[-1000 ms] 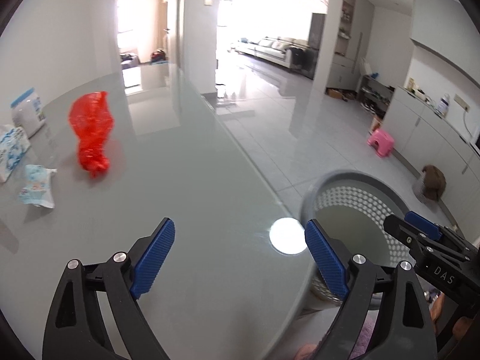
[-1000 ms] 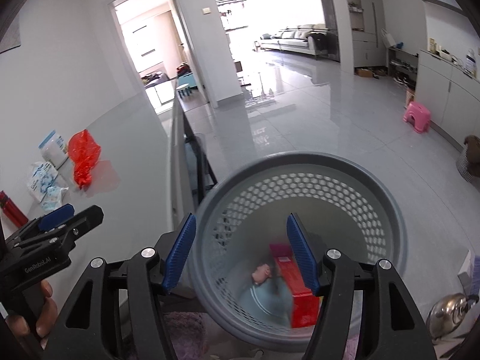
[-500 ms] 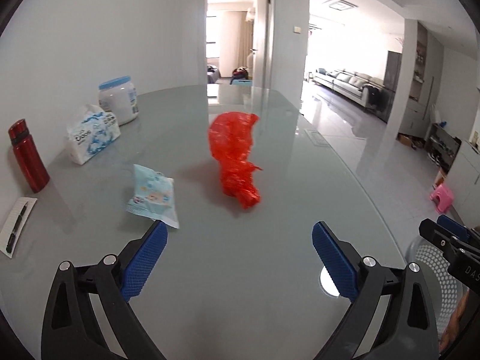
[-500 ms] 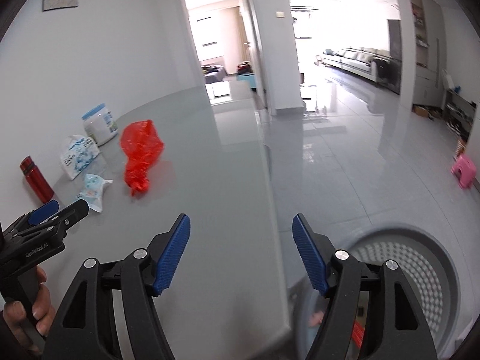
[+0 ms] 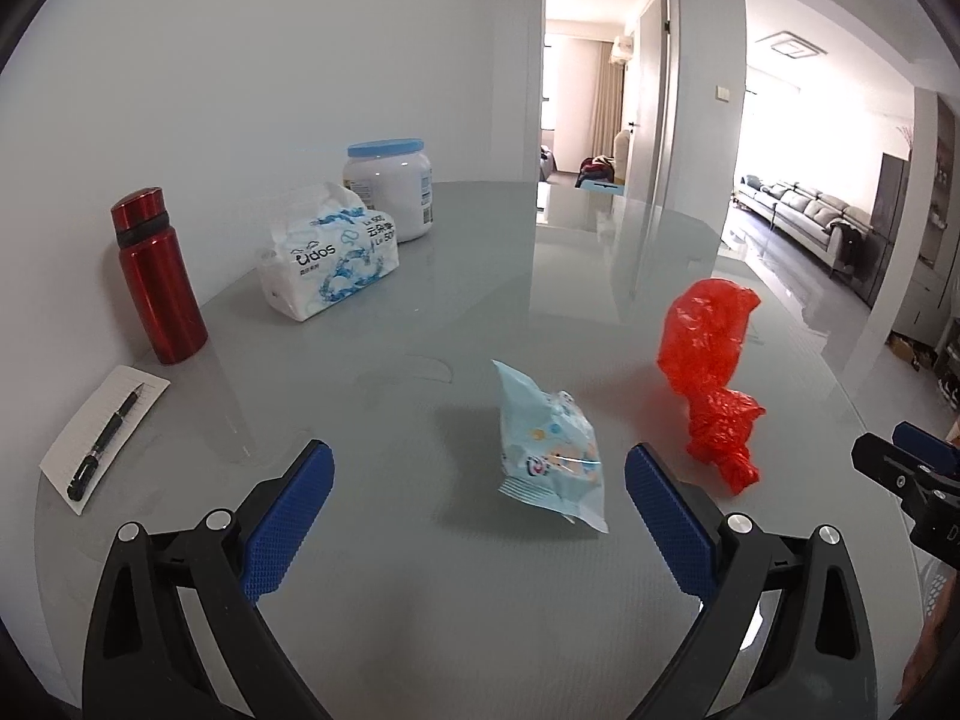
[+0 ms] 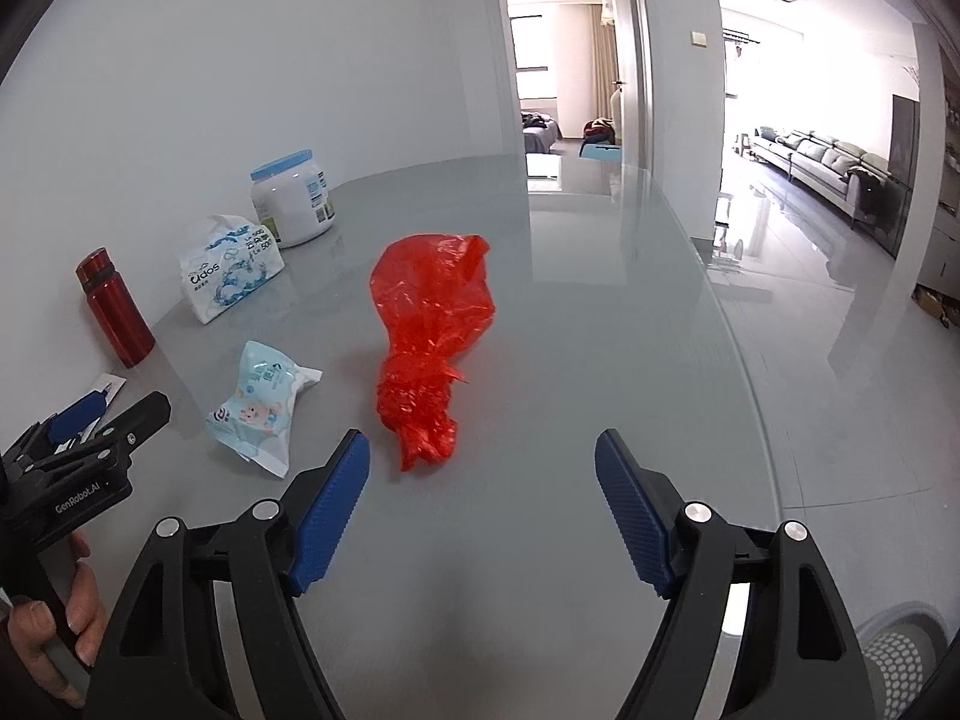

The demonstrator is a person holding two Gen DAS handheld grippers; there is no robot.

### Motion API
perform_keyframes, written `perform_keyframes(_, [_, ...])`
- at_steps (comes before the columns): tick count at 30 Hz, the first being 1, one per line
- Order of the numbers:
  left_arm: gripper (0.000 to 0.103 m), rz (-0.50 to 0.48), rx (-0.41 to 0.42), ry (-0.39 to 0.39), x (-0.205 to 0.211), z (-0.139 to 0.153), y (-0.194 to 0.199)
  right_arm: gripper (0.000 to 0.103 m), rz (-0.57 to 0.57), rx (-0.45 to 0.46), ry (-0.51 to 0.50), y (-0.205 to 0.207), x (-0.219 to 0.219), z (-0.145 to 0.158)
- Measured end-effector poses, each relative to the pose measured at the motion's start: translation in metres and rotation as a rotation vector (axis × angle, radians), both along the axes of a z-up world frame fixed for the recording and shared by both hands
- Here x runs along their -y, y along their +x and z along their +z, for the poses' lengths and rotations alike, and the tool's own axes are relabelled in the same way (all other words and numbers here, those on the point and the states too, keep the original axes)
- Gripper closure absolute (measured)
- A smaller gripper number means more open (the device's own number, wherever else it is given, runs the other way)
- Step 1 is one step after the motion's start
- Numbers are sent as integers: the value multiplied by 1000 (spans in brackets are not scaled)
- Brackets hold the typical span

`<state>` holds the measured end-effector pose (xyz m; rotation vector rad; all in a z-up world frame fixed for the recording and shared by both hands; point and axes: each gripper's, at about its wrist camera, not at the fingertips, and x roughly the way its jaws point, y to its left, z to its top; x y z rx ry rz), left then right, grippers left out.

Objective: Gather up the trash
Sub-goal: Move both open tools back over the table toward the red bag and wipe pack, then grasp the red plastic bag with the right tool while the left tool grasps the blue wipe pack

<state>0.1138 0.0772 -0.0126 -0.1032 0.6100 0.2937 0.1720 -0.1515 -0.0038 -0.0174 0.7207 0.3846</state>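
Looking down over a glossy grey table (image 5: 420, 630) from the left gripper (image 5: 480, 510), jaws gaping wide after just opening, nothing lying between the blue pads (image 5: 288, 516). Sitting just beyond them, right of centre: a pale blue snack wrapper (image 5: 549, 450). Slumping further right, apart from it: a crumpled red plastic bag (image 5: 711, 372). Standing far left by the wall: a red bottle (image 5: 157, 276), tissue pack (image 5: 330, 252) and white jar (image 5: 390, 186). Poking in at the right edge: the right gripper (image 5: 912, 480).
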Motion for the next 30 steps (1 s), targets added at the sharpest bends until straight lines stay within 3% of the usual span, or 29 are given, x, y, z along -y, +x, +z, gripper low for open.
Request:
perform_keyframes(9, [7, 32, -11, -29, -23, -12, 9, 26, 38, -56, -54, 48, -54, -22])
perform_keyframes(17, [7, 27, -39, -56, -27, -21, 14, 26, 19, -136, -94, 87, -73, -49])
perform_keyframes(24, [7, 15, -59, -82, -29, -26, 18, 27, 20, -148, -87, 98, -83, -61])
perform_keyframes(25, [7, 12, -60, -81, -29, -26, 18, 32, 28, -145, -86, 97, -84, -62])
perform_keyframes(26, [7, 9, -61, -80, -28, -27, 18, 48, 34, -145, -92, 96, -84, -63])
perform_keyframes(27, [7, 4, -62, -78, -26, -27, 18, 57, 43, -149, -107, 95, -85, -65])
perform_keyframes(30, [7, -12, -73, -78, -22, -29, 21, 63, 57, -129, -97, 91, -84, -62])
